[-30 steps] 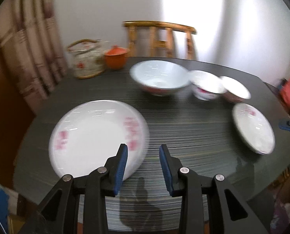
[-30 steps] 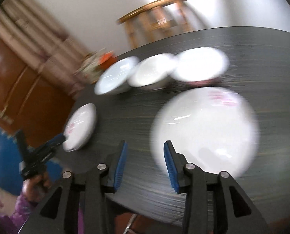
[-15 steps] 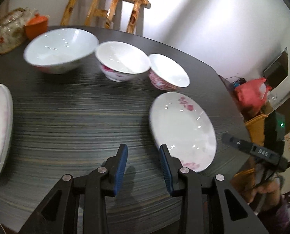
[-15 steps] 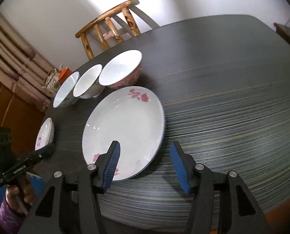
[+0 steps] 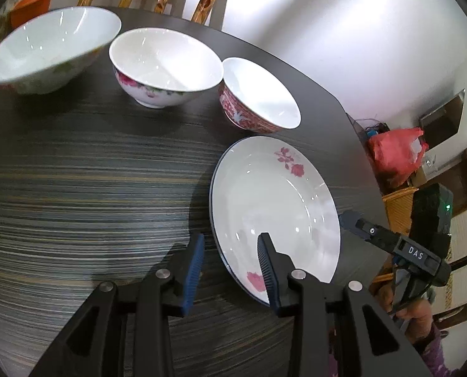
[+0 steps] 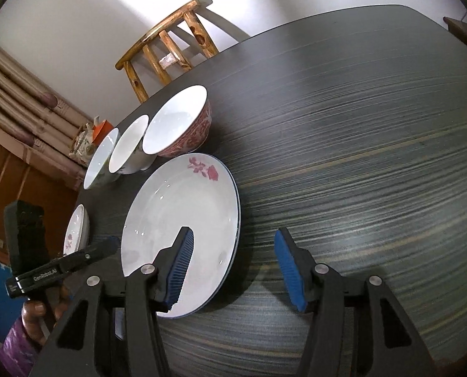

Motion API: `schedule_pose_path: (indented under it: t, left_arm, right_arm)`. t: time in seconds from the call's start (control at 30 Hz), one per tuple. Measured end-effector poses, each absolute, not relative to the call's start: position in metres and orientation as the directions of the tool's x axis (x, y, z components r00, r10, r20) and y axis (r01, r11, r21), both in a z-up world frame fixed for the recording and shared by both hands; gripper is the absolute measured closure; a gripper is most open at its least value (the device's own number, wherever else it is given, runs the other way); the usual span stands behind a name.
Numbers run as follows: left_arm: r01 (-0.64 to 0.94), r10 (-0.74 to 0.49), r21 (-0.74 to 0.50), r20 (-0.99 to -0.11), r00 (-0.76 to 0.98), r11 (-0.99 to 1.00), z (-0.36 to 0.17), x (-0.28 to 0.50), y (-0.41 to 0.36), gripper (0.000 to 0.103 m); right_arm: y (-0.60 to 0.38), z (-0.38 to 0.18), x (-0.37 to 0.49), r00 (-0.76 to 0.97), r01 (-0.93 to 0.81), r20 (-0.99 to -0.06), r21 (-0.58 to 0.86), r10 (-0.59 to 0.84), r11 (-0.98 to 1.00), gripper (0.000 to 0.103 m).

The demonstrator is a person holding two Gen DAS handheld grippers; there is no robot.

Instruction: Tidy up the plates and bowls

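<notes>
Both cameras have swung within the last second from a blurred sweep across the surface [image 6: 359, 125] to a steady view of the rose plate [image 5: 274, 207], low and right of centre in the left view. The left gripper [image 5: 232, 270] is partly open and empty, straddling the plate's near rim. The right gripper [image 6: 233, 270] is wide open and empty over its other edge. Three bowls [image 5: 164, 66] line the upper left. A second plate [image 6: 76, 229] waits at far left, so a two-sided lift for stacking looks imminent.

Dark striped table [image 5: 92, 188] bears three bowls [image 5: 164, 66], two plates [image 5: 274, 207].
</notes>
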State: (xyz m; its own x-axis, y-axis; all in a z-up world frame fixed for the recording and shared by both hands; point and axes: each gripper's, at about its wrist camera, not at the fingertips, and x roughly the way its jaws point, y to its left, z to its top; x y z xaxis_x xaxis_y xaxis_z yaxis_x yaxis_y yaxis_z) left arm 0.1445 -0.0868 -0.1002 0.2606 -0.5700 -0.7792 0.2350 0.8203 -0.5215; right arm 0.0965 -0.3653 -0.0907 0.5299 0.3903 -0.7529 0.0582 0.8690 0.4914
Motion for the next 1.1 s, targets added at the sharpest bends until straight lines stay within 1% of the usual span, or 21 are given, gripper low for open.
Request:
schedule_pose_path:
  t: [0.13,0.33,0.4,0.43,0.47,0.5,0.53,0.57,0.6,0.63,0.67,0.73,0.83,0.97,1.1]
  left_arm:
    - [0.263,-0.577,-0.518,-0.778,0.251,0.814,-0.102,0.145,-0.093,0.068]
    - [0.286,-0.556,-0.491,-0.799,0.230,0.823,-0.108,0.145,-0.101,0.068]
    - [0.294,-0.541,-0.472,-0.809,0.230,0.831,-0.109,0.144,-0.105,0.071]
    - [0.299,-0.517,-0.443,-0.821,0.243,0.845,-0.109,0.143,-0.107,0.078]
    - [0.301,-0.497,-0.421,-0.831,0.250,0.855,-0.110,0.144,-0.110,0.090]
    - [0.301,-0.483,-0.406,-0.838,0.253,0.863,-0.111,0.146,-0.112,0.090]
    - [0.291,-0.487,-0.414,-0.835,0.255,0.863,-0.111,0.146,-0.111,0.090]
    - [0.281,-0.474,-0.404,-0.840,0.265,0.871,-0.111,0.146,-0.110,0.091]
    - [0.278,-0.451,-0.378,-0.848,0.279,0.883,-0.110,0.146,-0.111,0.091]
    - [0.277,-0.438,-0.364,-0.853,0.285,0.889,-0.109,0.145,-0.111,0.090]
    - [0.273,-0.432,-0.360,-0.855,0.285,0.892,-0.109,0.145,-0.112,0.090]
    - [0.262,-0.428,-0.359,-0.856,0.290,0.896,-0.108,0.143,-0.110,0.091]
    - [0.255,-0.436,-0.367,-0.845,0.310,0.894,-0.102,0.137,-0.103,0.092]
    - [0.265,-0.427,-0.351,-0.839,0.337,0.898,-0.090,0.127,-0.096,0.092]
    - [0.238,-0.423,-0.357,-0.832,0.359,0.903,-0.078,0.118,-0.083,0.092]
  right_arm:
    - [-0.364,-0.096,0.104,0.509,0.040,-0.751,0.508,0.420,0.861,0.051]
    - [-0.361,-0.104,0.113,0.488,0.031,-0.764,0.498,0.422,0.866,0.051]
    - [-0.360,-0.105,0.115,0.485,0.027,-0.764,0.501,0.427,0.865,0.051]
    - [-0.359,-0.106,0.117,0.480,0.024,-0.765,0.501,0.430,0.865,0.051]
    - [-0.359,-0.106,0.117,0.477,0.022,-0.764,0.504,0.434,0.863,0.055]
    - [-0.359,-0.107,0.118,0.472,0.018,-0.761,0.512,0.444,0.859,0.062]
    - [-0.357,-0.108,0.120,0.462,0.010,-0.759,0.521,0.458,0.853,0.066]
    - [-0.354,-0.110,0.122,0.449,0.001,-0.764,0.520,0.464,0.854,0.078]
    - [-0.352,-0.111,0.122,0.440,-0.001,-0.771,0.512,0.460,0.859,0.084]
    - [-0.351,-0.113,0.123,0.436,0.002,-0.781,0.498,0.447,0.867,0.086]
    - [-0.352,-0.116,0.123,0.436,0.003,-0.780,0.501,0.449,0.866,0.092]
    - [-0.354,-0.120,0.123,0.427,0.004,-0.762,0.540,0.487,0.842,0.092]
    - [-0.352,-0.119,0.118,0.424,-0.001,-0.765,0.535,0.485,0.845,0.092]
    - [-0.353,-0.118,0.109,0.437,0.014,-0.731,0.588,0.524,0.808,0.092]
    - [-0.343,-0.109,0.102,0.443,0.005,-0.718,0.602,0.537,0.799,0.092]
